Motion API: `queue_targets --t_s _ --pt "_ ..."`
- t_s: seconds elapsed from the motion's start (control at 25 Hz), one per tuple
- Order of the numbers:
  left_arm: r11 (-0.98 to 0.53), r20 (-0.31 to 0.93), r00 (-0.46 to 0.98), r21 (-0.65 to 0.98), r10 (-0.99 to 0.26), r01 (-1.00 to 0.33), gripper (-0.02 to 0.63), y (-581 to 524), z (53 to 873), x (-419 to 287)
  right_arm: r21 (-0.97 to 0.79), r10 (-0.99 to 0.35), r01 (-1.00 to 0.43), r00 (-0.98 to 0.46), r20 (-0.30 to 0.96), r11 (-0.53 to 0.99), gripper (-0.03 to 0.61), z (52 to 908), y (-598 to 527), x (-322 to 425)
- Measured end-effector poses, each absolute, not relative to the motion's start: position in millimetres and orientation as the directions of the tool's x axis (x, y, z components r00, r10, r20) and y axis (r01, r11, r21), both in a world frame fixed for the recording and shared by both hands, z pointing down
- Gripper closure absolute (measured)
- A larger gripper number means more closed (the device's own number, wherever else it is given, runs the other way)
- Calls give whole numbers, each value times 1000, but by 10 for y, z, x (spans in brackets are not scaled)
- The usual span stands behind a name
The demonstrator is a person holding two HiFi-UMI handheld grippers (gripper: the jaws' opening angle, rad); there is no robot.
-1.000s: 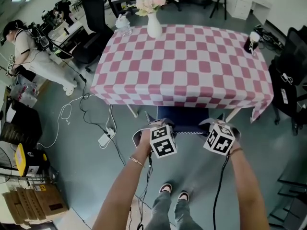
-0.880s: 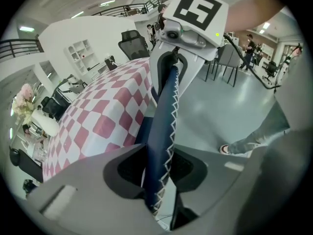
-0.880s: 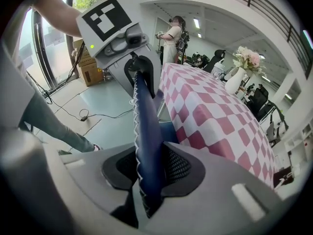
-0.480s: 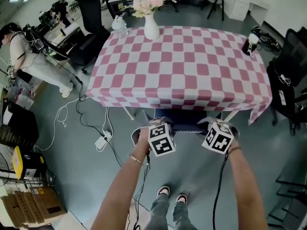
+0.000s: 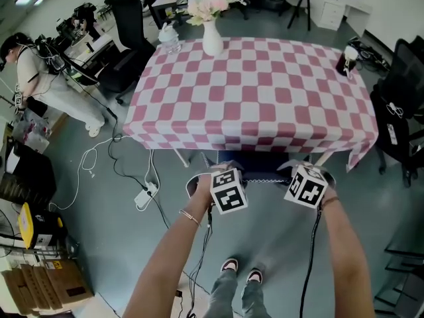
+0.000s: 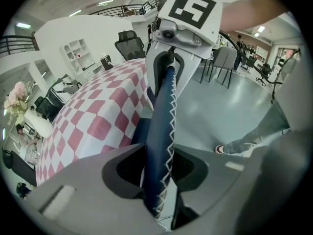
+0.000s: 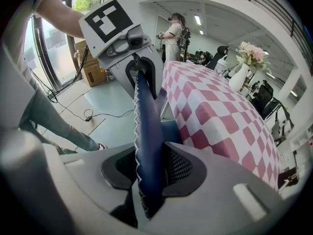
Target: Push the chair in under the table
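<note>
The chair (image 5: 260, 162) has a dark blue back with white zigzag stitching and stands tucked under the table (image 5: 265, 78), which wears a pink-and-white checked cloth. Only the back's top edge (image 5: 265, 179) shows past the cloth's hem. My left gripper (image 5: 223, 172) straddles that edge at its left end, my right gripper (image 5: 303, 172) at its right end. In the left gripper view the chair back (image 6: 161, 131) runs between the jaws of the left gripper (image 6: 159, 180) with a sliver of room on one side. In the right gripper view the pads of the right gripper (image 7: 149, 180) still touch the chair back (image 7: 146, 141). Both pairs of jaws have just been opening a little.
A white vase of flowers (image 5: 212, 35) and a water bottle (image 5: 171, 35) stand at the table's far edge, a dark object (image 5: 348, 58) at its right corner. Black office chairs (image 5: 129, 18) flank the table. Cables and a power strip (image 5: 144, 192) lie on the floor left. A person (image 5: 40, 71) stands far left.
</note>
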State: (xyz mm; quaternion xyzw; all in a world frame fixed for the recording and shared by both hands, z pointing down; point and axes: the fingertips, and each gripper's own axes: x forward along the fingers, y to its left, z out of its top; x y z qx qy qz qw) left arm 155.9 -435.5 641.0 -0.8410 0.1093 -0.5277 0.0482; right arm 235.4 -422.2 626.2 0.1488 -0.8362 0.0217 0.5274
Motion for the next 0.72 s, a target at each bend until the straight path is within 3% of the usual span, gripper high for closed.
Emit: queue_targets --t_s 0.44,0.6,0.72 --pt "-966 879 404 -210 -255 -154 454 -4350 6373 1537 116 -220 -273 -389 895 955 462 6259 -4193 2333" --pt "-961 855 446 -197 -266 -196 391 -4333 6247 1580 126 -253 -310 -411 876 942 403 6149 -4198 2322" --pt "-959 845 458 -205 -275 -198 385 -4325 6109 1592 121 -267 -334 -434 860 935 380 6019 -4198 2327"
